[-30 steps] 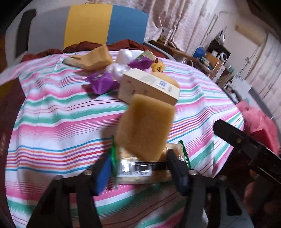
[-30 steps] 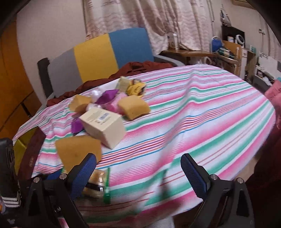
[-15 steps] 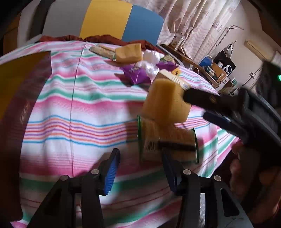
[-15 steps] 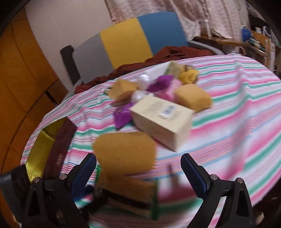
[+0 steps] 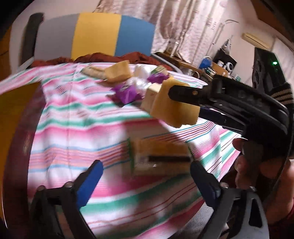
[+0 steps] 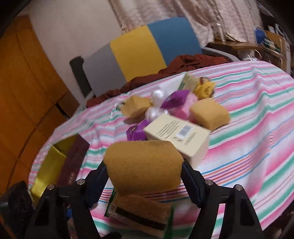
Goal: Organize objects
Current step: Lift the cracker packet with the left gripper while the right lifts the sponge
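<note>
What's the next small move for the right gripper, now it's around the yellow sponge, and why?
Probably finish the squeeze, then lift slightly. The right gripper is closing with the yellow sponge between its fingers, held just above the green-edged packet. The left gripper is opening, with the packet lying loose on the striped tablecloth, so only the sponge should come away.

A chair with grey, yellow and blue panels stands beyond the claw, rust-red cloth heaped against it, pale curtains behind.

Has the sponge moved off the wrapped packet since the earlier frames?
Yes. The sponge now hangs clear above the packet on the tablecloth, between the closing right gripper pads.
</note>
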The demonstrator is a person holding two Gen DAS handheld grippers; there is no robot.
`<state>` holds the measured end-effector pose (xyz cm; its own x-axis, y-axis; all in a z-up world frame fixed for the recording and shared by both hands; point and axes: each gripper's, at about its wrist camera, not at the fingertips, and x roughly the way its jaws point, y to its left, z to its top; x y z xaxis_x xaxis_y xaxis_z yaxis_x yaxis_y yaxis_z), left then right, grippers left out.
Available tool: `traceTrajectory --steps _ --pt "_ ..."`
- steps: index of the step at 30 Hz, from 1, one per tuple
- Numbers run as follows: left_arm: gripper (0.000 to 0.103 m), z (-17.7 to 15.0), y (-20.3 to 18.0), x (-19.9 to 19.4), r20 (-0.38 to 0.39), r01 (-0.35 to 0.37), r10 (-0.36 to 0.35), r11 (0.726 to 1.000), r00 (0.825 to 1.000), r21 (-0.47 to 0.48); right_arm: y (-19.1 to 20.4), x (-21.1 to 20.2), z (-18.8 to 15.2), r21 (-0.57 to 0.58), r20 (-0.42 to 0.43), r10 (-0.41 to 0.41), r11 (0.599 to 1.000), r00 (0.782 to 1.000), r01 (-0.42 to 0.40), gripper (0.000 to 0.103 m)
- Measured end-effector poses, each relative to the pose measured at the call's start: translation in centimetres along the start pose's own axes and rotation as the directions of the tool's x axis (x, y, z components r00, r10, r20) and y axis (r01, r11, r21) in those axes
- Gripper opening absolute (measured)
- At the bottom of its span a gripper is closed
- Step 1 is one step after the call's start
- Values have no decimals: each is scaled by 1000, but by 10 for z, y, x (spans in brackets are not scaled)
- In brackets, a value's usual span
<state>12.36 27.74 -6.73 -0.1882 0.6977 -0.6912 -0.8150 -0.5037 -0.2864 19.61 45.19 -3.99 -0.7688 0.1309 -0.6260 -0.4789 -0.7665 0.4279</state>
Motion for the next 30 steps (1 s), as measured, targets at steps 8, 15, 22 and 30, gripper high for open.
traceTrajectory --steps 8,15,22,30 --pt "97 14 -29 31 -173 -52 45 998 984 -38 -38 -40 12 106 89 -63 993 994 54 76" --pt "52 12 -33 44 -184 -101 96 995 978 -17 -40 -38 11 120 87 -52 992 995 41 76" --pt "45 53 23 56 -175 -163 135 975 975 -154 -37 -38 8 108 90 -49 993 995 39 76" --pt "88 46 -17 59 -198 7 -59 967 978 -253 -58 -48 11 170 124 -88 983 988 66 76"
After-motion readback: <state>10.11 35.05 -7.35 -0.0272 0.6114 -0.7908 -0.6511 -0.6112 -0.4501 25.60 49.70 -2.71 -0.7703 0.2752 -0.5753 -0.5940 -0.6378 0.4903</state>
